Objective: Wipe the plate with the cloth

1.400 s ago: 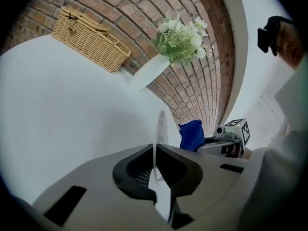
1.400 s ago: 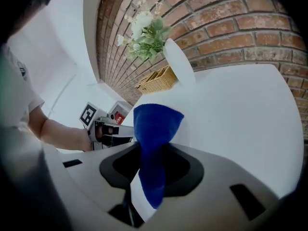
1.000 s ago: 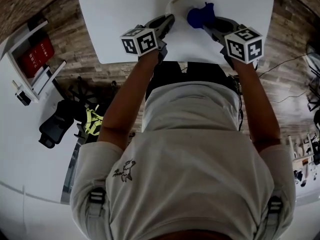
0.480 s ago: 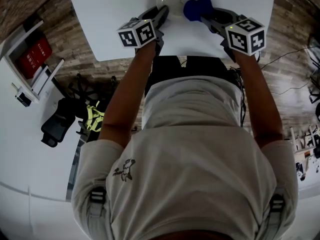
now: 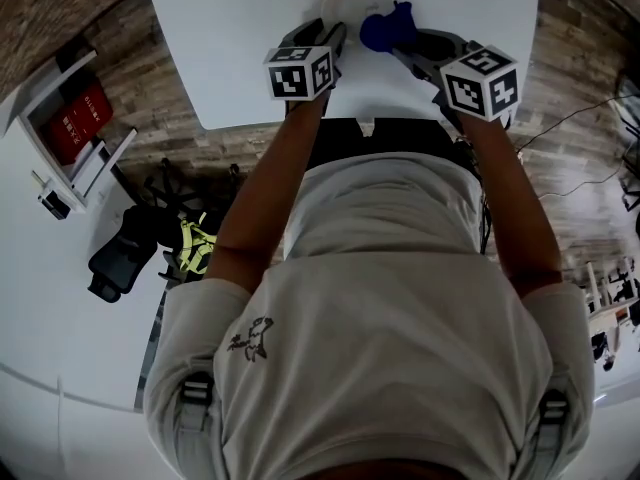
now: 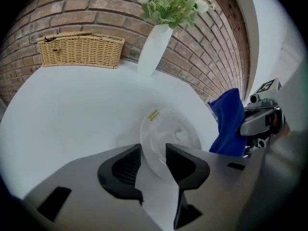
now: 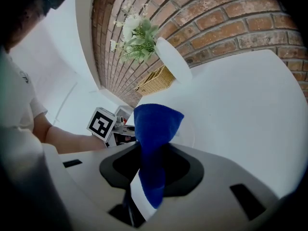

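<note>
The left gripper (image 6: 153, 150) has just been opening its 2 dark jaws, which stand apart around the near rim of a round white plate (image 6: 169, 131), seemingly not pressing it. A blue cloth (image 6: 230, 121) hangs just right of the plate.

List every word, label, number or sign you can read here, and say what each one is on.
No text here can be read.
Plate: yellow sticker, print too small to read.
Red box: white marks, too blurred to read.
Marker cubes: black and white squares only, no letters.
Shirt: small emblem, no words.
</note>
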